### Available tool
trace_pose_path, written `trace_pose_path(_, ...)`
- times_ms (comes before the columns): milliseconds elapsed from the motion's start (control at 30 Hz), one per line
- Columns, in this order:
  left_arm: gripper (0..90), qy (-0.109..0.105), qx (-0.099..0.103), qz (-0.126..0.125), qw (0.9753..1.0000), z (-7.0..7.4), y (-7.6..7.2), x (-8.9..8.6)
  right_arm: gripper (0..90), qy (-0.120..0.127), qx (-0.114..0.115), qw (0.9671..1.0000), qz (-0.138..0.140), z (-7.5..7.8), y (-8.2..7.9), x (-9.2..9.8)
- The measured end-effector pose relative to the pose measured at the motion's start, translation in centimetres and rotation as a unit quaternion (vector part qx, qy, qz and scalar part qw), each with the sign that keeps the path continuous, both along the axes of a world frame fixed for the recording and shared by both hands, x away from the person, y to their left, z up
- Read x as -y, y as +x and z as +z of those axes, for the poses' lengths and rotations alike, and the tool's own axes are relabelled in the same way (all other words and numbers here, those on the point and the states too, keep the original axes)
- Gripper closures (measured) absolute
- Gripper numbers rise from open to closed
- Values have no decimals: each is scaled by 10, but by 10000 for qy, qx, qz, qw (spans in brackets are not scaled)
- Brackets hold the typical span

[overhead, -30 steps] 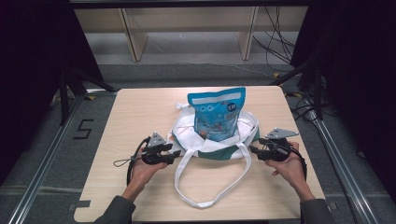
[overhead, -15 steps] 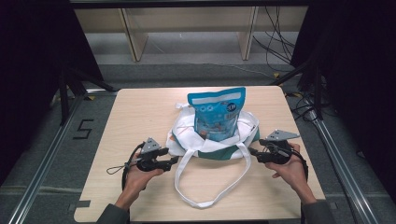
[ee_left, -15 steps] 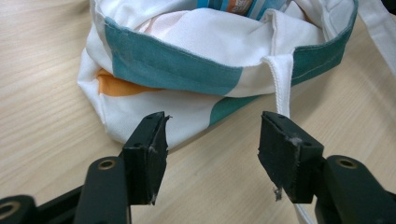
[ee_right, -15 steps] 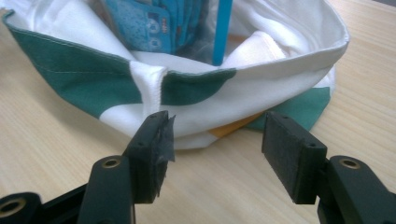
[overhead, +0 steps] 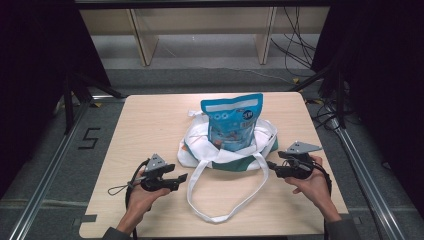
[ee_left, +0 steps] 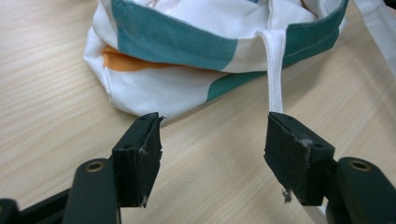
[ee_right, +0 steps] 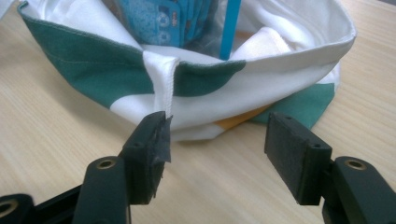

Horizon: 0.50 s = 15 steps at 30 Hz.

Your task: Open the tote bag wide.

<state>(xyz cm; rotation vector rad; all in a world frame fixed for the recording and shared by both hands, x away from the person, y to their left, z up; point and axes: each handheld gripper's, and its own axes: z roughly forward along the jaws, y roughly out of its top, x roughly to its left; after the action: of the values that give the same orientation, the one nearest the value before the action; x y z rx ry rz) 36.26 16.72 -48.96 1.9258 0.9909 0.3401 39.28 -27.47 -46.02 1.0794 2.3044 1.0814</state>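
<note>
High view | tote bag (overhead: 227, 150) holds blue pouch (overhead: 232, 120) | both hand-held grippers wide open, empty, flanking bag

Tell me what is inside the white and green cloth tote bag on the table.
A blue printed plastic snack pouch stands upright inside the white and green cloth tote bag, its top above the rim. The pouch's lower part and the bag's bottom are hidden by the cloth, so anything else in there cannot be seen.
</note>
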Motion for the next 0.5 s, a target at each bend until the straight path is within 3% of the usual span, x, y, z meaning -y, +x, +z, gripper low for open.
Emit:
trace_pose_path(33, 348, 3, -12, 1, 10000, -1, -1, 0, 393, 85, -129, 9998, -158, 0, -4, -3)
trace_pose_path(133, 319, 2, -81, 22, 10000, -3, -4, -1, 372, -14, -11, 10000, -73, 0, -5, -1)
trace_pose_path(167, 312, 95, -84, -35, 9999, -3, -5, -2, 366, 65, -173, 9997, -163, 0, -9, -3)
trace_pose_path(200, 297, 92, -95, -47, 9999, -3, -5, -2, 359, -4, -88, 9999, -82, -1, -9, -2)
trace_pose_path(267, 263, -122, -200, 32, 9997, -5, -8, 1, 348, 22, -211, 9997, -128, -1, -13, -3)
trace_pose_path(333, 219, -197, -223, -23, 9996, -6, -10, 2, 331, -48, -33, 10000, -73, -2, -12, -2)
trace_pose_path(500, 165, -202, -206, -204, 9994, -7, -16, 6, 302, -45, -117, 9999, -113, -2, -18, -2)
